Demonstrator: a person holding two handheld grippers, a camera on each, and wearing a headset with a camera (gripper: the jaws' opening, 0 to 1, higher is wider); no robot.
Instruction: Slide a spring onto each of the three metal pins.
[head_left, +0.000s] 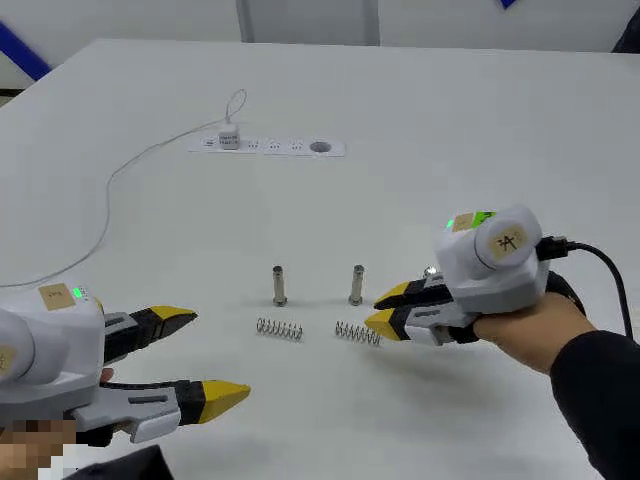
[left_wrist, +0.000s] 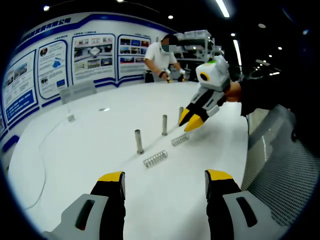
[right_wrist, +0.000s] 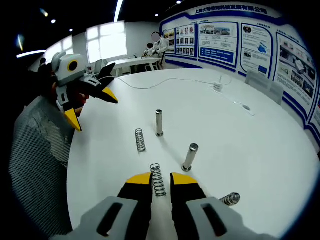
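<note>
- Jaws first, in the head view: my left gripper (head_left: 200, 357) sits at the near left with its jaws spread wide and empty. My right gripper (head_left: 380, 309) lies low at the right, jaws only narrowly parted.
- Same view: the right spring (head_left: 358, 333) lies flat on the white counter (head_left: 450, 120), its end just beside the right gripper's lower tip. The left spring (head_left: 279, 328) lies flat to its left, apart from both grippers.
- Just beyond the springs the left pin (head_left: 279, 285) and the right pin (head_left: 357, 284) stand upright, both bare. A power strip (head_left: 270, 146) with its cable (head_left: 120, 175) lies at the far side.
- Left gripper view: my own jaws gape over bare counter. Three pins stand in a row ahead, the third pin (left_wrist: 181, 114) close to the right gripper's yellow tips.
- Right gripper view: the right spring runs between my jaw tips with a gap on either side, so it is not clamped. The third pin sits at the lower right; I cannot tell whether it carries a spring.
</note>
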